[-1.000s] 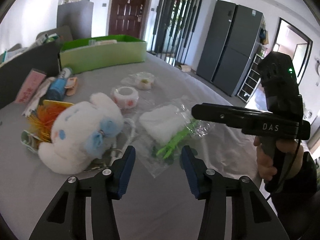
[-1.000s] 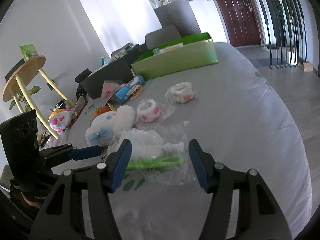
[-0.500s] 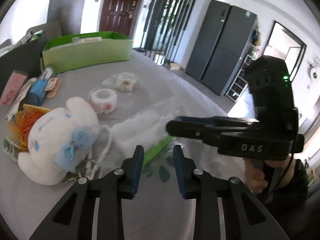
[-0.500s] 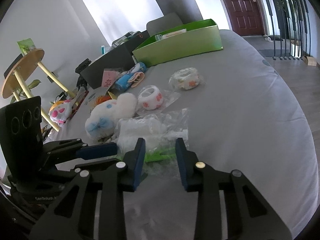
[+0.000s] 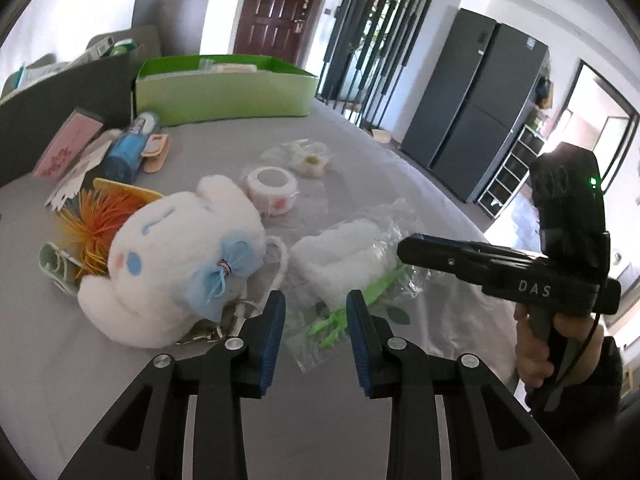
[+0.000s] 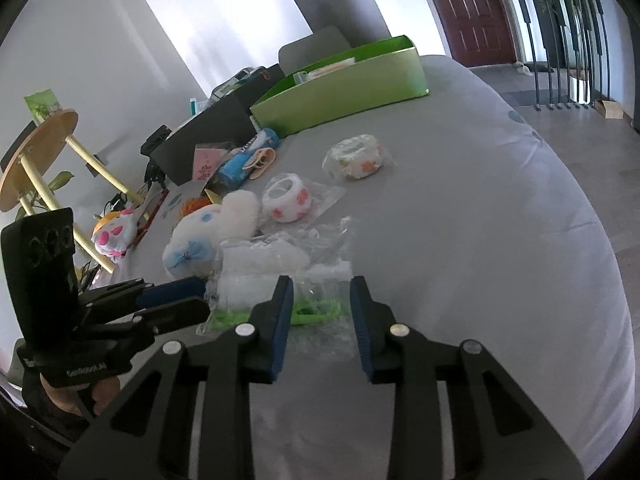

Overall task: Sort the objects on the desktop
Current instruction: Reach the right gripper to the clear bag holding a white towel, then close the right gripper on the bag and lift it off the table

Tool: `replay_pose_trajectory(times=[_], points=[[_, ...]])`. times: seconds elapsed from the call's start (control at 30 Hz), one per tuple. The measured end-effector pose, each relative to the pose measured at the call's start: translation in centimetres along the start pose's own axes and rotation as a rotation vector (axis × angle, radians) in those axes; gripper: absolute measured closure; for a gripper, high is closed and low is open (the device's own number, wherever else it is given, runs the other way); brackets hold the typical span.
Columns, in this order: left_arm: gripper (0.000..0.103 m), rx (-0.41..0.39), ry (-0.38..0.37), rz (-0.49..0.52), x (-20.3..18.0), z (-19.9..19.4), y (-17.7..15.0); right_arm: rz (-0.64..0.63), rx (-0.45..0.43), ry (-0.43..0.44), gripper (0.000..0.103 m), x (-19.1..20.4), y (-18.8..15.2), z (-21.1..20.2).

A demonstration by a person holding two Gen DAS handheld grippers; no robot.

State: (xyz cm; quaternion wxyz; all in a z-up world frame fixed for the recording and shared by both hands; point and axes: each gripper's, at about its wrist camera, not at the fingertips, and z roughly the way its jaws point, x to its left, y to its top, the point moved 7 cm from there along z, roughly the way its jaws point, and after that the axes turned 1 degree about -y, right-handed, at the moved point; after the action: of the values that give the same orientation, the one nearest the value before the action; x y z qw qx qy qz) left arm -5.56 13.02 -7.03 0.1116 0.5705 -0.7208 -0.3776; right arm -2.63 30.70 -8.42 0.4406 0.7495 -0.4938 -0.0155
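A clear plastic bag [image 5: 352,256] with a white cloth and a green handled tool lies on the grey table; it also shows in the right wrist view [image 6: 280,276]. My left gripper [image 5: 316,320] is open, its fingers either side of the bag's near corner. My right gripper [image 6: 322,308] is open over the bag's other end, and shows from the side in the left wrist view [image 5: 404,250]. A white plush toy [image 5: 176,260] lies left of the bag. Two wrapped tape rolls [image 5: 272,190] [image 5: 308,158] lie behind.
A green box [image 5: 224,92] stands at the back, a dark box [image 5: 60,120] to its left. A blue tube [image 5: 128,152], a pink card [image 5: 68,148] and an orange spiky toy [image 5: 96,216] lie at the left. The table's edge [image 6: 592,240] curves at the right.
Both grippers narrowed half a second ago and have since widened a little. Both have moved closer to the plastic bag, now at its two ends.
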Motion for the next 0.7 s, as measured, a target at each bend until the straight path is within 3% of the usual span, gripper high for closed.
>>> replay_pose_trajectory(times=[0.23,0.7], points=[[0.072,0.039,-0.041,0.003,-0.7,1.6,-0.2,0.044,0.027,0.016,0.069,0.0,0.2,0.9],[0.072,0.050,-0.031,-0.013,-0.5,2.0,0.2,0.046,0.061,0.015,0.068,0.2,0.1,1.8]])
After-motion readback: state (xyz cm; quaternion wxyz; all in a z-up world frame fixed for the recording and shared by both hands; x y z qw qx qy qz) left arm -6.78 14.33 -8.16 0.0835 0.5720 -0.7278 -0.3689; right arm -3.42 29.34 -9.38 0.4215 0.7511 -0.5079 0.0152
